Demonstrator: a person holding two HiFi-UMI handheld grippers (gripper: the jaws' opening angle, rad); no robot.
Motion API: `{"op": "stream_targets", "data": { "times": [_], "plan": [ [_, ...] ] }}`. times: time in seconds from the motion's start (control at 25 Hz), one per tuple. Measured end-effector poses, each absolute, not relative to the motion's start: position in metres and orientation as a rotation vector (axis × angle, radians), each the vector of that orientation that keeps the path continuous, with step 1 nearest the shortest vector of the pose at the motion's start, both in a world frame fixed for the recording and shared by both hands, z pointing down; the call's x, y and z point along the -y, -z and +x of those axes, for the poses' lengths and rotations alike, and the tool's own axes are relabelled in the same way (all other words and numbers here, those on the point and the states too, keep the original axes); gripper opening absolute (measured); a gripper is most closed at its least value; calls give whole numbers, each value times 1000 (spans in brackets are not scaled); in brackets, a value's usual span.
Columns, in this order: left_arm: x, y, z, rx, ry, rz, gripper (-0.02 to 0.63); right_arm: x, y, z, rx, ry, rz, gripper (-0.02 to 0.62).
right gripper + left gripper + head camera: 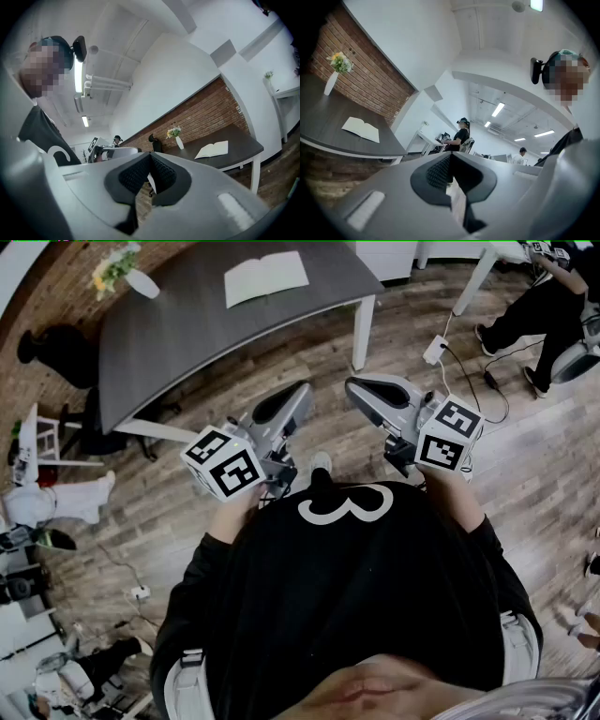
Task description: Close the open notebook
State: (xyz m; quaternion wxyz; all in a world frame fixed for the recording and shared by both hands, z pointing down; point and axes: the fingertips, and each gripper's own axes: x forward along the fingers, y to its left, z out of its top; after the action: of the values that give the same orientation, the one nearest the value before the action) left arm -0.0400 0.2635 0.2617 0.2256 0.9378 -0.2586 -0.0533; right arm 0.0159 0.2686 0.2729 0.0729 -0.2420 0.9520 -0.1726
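Observation:
The open notebook (pixel 265 279) lies with its white pages up on the dark grey table (pixel 187 334), near the table's far side. Both grippers hang level in front of my torso, well short of the table and touching nothing. My left gripper (pixel 298 395) is shut and empty; its jaws (pixel 451 158) meet, with the notebook (pixel 361 129) far off to the left. My right gripper (pixel 354 388) is shut and empty as well. Over its closed jaws (pixel 150 158), the notebook (pixel 212 149) shows on the table (pixel 239 152) at the right.
A white vase of flowers (pixel 127 273) stands at the table's far left corner. A white power adapter (pixel 434 350) and cables lie on the wood floor right of the table leg (pixel 363 329). A seated person (pixel 539 301) is at the far right, a dark chair (pixel 56 348) at the left.

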Motion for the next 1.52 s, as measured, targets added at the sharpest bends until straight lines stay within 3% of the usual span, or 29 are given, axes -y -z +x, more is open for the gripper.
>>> {"op": "stream_targets", "data": {
  "times": [0.56, 1.52],
  "plan": [
    [-221, -283, -57, 696, 125, 2540, 11, -231, -294, 0, -2824, 602, -743, 2],
    [-46, -295, -136, 703, 180, 2425, 9, -64, -287, -70, -2809, 644, -818, 2]
  ]
}}
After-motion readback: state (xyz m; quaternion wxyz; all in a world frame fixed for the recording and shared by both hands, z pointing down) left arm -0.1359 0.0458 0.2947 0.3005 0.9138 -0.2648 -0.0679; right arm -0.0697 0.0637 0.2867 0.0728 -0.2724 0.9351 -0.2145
